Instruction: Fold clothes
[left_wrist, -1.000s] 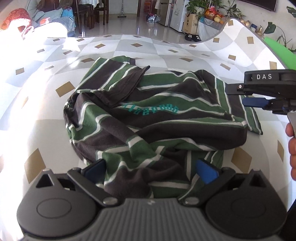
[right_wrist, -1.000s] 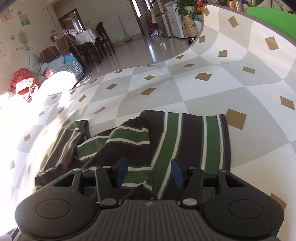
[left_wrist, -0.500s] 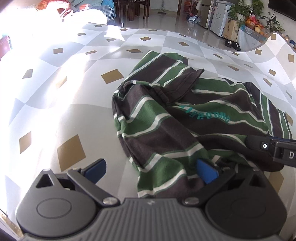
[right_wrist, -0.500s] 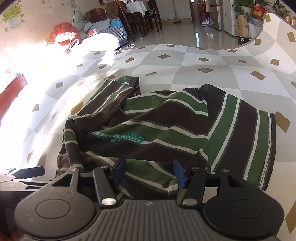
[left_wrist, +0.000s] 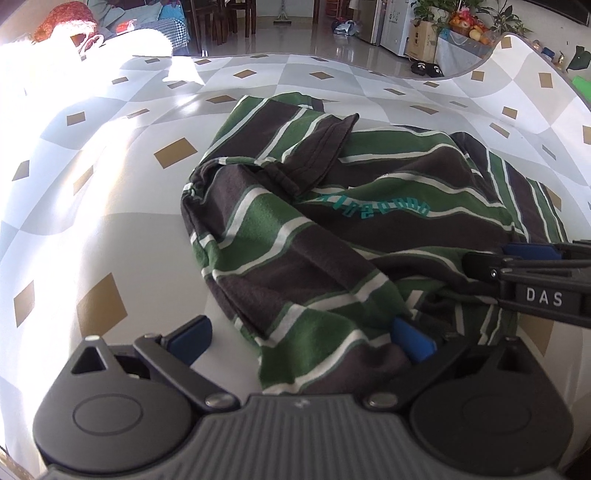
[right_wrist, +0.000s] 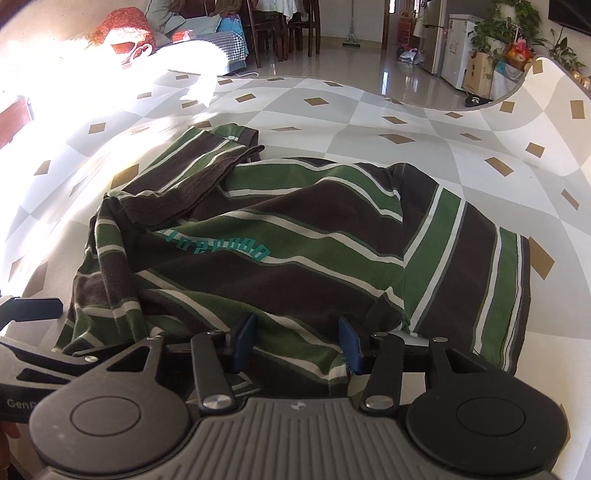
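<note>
Rumpled mid-frame on the checked tablecloth (left_wrist: 110, 229), the striped shirt (left_wrist: 369, 221) looks soft and limp (best pinched at its near hem), both the left gripper (left_wrist: 301, 338) and right gripper (right_wrist: 297, 339) spread wide, gripping nothing.

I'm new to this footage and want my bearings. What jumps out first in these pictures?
A crumpled green, brown and white striped shirt with teal lettering lies mid-table, filling both views. Under it spreads a white and grey checked tablecloth with gold diamonds, glaring with sunlight at far left. At the shirt's near edge, the left gripper and the right gripper both hold their jaws open, with fabric between them.
</note>
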